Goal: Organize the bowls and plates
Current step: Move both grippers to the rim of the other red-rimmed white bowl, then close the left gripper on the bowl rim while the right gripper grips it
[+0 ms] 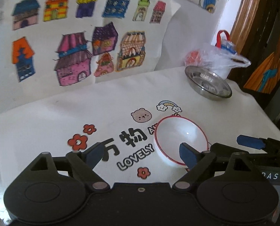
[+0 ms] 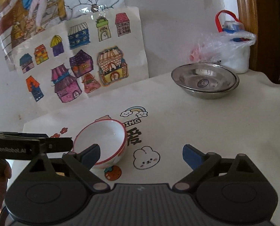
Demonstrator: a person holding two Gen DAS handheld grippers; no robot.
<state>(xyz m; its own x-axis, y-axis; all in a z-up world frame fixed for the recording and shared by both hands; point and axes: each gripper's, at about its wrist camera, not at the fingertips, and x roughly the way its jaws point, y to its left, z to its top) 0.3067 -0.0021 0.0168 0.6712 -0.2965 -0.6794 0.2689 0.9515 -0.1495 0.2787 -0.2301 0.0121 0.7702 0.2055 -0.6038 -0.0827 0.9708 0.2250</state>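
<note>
The left gripper (image 1: 141, 152) has its blue-padded fingers (image 1: 187, 157) spread wide, holding nothing; its right pad sits in front of the near rim of a white bowl with a red rim (image 1: 181, 141). That bowl stands tilted on the counter (image 1: 45, 128), which is covered with a white cloth printed with flowers, a bear, a rainbow and lettering. The right gripper (image 2: 141, 154) also has its fingers (image 2: 191, 157) spread apart and empty; its left pad overlaps the same bowl (image 2: 102, 141) in the right wrist view, though contact cannot be told. A printed rabbit and a strawberry lie on the cloth between these fingers. Well apart, toward the far right corner of the counter, rest stacked steel bowls (image 2: 205, 81). Just behind them are a crumpled clear plastic bag (image 2: 224, 45) and a white container (image 2: 237, 60). Coloured drawings of houses (image 1: 70, 37) hang on the wall behind.
</note>
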